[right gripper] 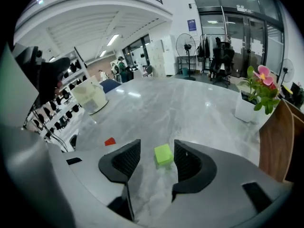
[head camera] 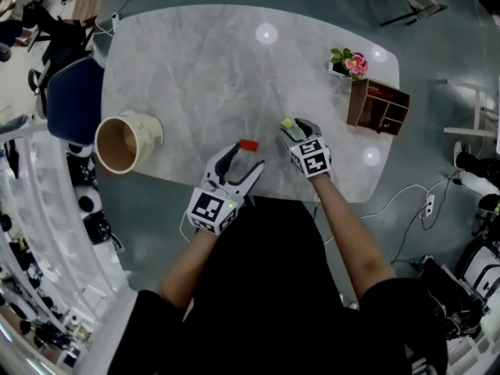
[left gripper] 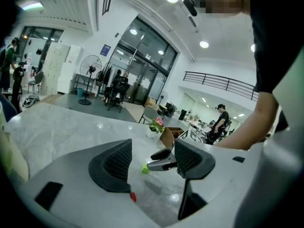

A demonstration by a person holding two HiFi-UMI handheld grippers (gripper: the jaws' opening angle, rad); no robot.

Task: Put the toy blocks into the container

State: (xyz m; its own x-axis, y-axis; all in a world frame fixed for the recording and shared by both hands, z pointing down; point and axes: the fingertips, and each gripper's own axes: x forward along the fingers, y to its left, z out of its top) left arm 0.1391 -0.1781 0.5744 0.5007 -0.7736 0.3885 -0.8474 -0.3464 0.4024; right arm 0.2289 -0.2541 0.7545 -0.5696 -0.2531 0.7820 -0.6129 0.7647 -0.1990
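Right gripper (right gripper: 156, 151) ribbed jaws apart, flanking green cube (right gripper: 163, 154); left gripper (left gripper: 153, 150) jaws wide.

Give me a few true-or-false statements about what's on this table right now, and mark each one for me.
1. The green block lies between the open jaws of the right gripper. True.
2. The red block is inside the container. False: it lies on the table, apart from the container.
3. The left gripper is clamped on a block. False: its jaws stand apart with nothing between them.
4. A potted pink flower stands beside a wooden box. True.
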